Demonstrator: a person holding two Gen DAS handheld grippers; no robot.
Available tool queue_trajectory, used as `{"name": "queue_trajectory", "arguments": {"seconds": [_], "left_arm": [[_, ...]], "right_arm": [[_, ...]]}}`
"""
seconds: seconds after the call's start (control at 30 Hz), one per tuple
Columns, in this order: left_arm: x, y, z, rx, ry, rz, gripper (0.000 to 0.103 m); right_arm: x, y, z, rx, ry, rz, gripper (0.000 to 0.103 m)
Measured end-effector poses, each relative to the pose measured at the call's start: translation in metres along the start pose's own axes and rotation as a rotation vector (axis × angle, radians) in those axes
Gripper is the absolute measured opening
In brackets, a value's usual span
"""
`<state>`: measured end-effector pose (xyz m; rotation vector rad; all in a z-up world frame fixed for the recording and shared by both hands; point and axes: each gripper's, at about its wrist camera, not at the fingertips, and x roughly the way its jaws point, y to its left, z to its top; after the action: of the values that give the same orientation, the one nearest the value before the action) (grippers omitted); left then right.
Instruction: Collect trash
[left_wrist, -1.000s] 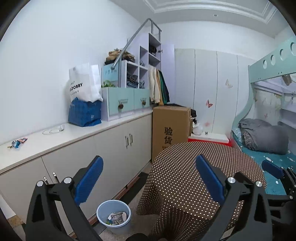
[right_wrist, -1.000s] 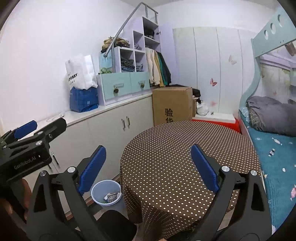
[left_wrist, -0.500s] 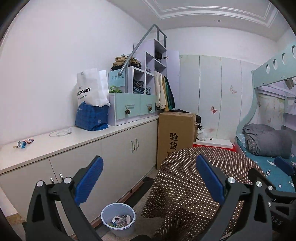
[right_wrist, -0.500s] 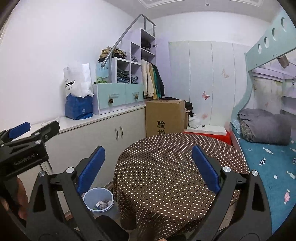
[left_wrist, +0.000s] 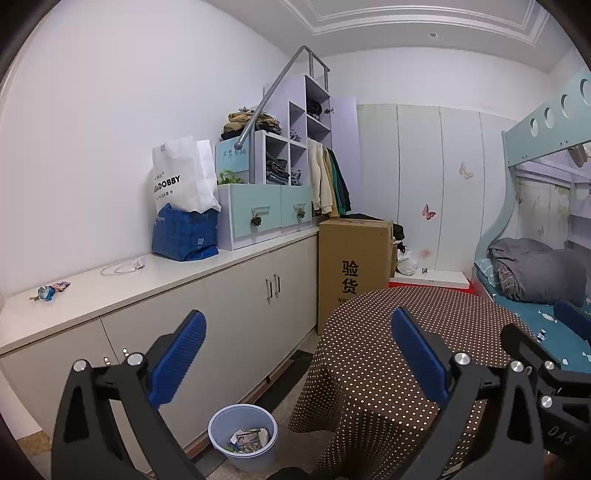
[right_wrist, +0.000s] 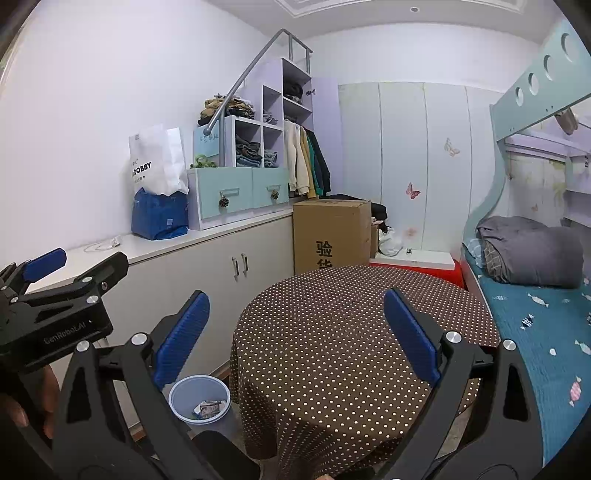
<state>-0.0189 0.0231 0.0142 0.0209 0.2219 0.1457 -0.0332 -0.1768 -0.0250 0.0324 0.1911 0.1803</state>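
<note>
The trash we can pick out is a small crumpled wrapper (left_wrist: 50, 292) lying alone near the left end of the long white worktop (left_wrist: 177, 273), well apart from the blue bag (left_wrist: 184, 232) and the white shopping bag (left_wrist: 183, 175) further along it. A loose clear plastic piece (left_wrist: 123, 266) sits between the wrapper and the blue bag; we cannot tell whether it is trash. The bin (left_wrist: 242, 435) stands on the floor between the cabinet fronts and the round dotted table (right_wrist: 354, 332), with paper scraps already inside, so it is probably where the wrapper belongs. We judge its spot handy: anything lifted off the worktop can be dropped straight down.

Our left claw (left_wrist: 297, 354) hangs spread wide and empty, aimed over the gap between cabinets and table, with the bin just below it. Our right claw (right_wrist: 295, 332) is also spread and holds nothing, pointing across the bare tablecloth. Both jaws stand apart, we judge, because nothing has been reached yet; the left one is nearer the wrapper and would have to swing left towards it.
</note>
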Motion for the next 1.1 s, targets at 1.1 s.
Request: {"name": "queue_trajectory", "arguments": {"seconds": [1.1], "left_arm": [[-0.001,-0.013,0.000,0.024,0.004,-0.014,0.098]], "right_arm": [[-0.001,0.004,-0.004,-0.001,0.007,-0.005,0.094]]}}
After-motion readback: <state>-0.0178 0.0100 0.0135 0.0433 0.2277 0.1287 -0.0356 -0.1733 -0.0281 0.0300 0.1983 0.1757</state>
